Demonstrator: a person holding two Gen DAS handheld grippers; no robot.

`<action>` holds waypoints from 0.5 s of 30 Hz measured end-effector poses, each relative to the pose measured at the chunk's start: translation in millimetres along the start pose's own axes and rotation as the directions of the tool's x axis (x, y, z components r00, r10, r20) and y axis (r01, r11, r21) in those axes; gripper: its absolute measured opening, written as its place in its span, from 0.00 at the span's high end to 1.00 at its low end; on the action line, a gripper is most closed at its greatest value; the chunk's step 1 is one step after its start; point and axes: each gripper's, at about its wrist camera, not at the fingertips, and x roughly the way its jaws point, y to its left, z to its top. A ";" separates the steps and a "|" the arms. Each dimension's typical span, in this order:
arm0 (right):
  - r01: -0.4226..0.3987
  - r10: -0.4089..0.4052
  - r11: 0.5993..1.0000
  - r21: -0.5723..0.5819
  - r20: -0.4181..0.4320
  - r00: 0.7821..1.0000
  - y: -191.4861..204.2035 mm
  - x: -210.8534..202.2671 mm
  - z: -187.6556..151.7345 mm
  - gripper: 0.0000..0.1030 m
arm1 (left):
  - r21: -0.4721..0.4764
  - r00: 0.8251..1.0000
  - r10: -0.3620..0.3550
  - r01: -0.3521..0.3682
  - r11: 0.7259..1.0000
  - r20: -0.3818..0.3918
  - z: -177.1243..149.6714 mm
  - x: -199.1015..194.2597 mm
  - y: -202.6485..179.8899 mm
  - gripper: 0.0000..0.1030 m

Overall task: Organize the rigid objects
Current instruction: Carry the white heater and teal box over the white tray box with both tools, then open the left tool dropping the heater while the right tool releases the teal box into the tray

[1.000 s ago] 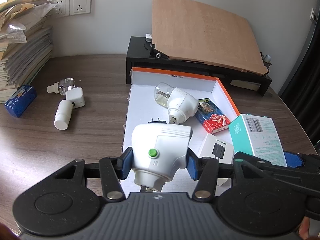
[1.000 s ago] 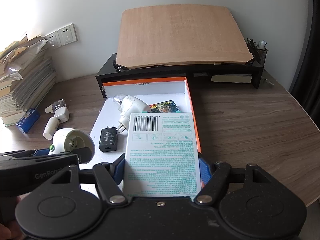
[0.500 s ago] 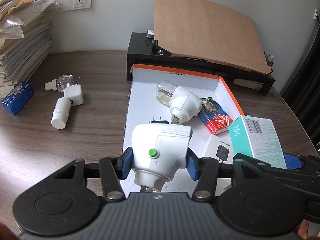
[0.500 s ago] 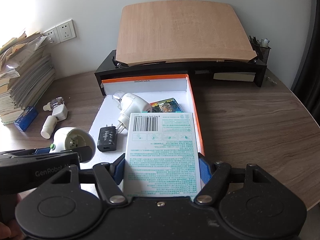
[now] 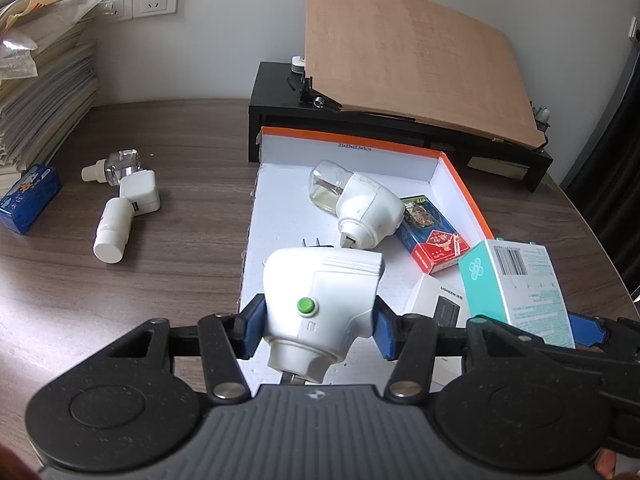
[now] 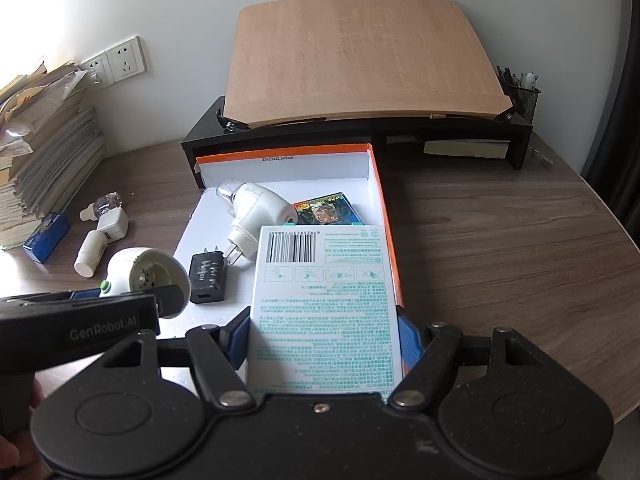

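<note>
In the left wrist view, the left gripper (image 5: 318, 330) is squeezing a white plug-in device with a green button (image 5: 320, 300). The blue pads (image 5: 254, 330) press on both of its sides, low in the middle of the frame. It hangs over the near edge of the orange-rimmed box (image 5: 464, 196). The device is round and smooth, so I think it could slip or twist if the squeeze goes soft. If it dropped here, it might hit the box edge and roll onto the wooden table (image 5: 160, 264). The box already holds another white plug-in with a bottle (image 5: 356, 208), a red and blue card pack (image 5: 432, 236) and a white charger box (image 5: 438, 304), so a drop could knock into those.

In the right wrist view, the right gripper (image 6: 322, 344) is closed on a teal and white carton (image 6: 324, 300). The carton sits between the pads in the lower middle of the frame, sticking out far ahead over the box's right wall. It is long, so it could tip forward or catch on that wall. The two grippers are close together at the lower left, and they could bump. A black charger (image 6: 208, 278) lies on the box floor just ahead; it may be a plug adapter, the view is not clear enough.
</note>
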 end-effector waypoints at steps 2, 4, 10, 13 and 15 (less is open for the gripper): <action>0.001 -0.001 1.000 0.001 -0.001 1.000 -1.4 0.6 0.2 0.18 | 0.000 1.000 0.001 -0.001 1.000 0.001 1.4 1.0 -0.5 0.47; 0.003 -0.003 1.000 0.002 -0.002 1.000 -2.5 1.1 0.5 0.18 | 0.002 1.000 0.000 0.000 1.000 0.003 3.2 2.0 -0.7 0.47; 0.003 -0.003 1.000 0.002 -0.006 1.000 -2.9 2.3 -0.1 0.18 | 0.009 1.000 -0.001 0.001 1.000 0.008 6.9 3.8 -3.3 0.47; 0.003 -0.003 1.000 0.002 -0.006 1.000 -3.0 2.3 0.0 0.18 | 0.012 1.000 -0.002 0.002 1.000 0.008 7.9 5.2 -4.2 0.47; 0.004 -0.004 1.000 0.006 -0.008 1.000 -3.6 2.7 -0.1 0.18 | 0.015 1.000 -0.003 0.003 1.000 0.008 8.5 5.9 -4.5 0.47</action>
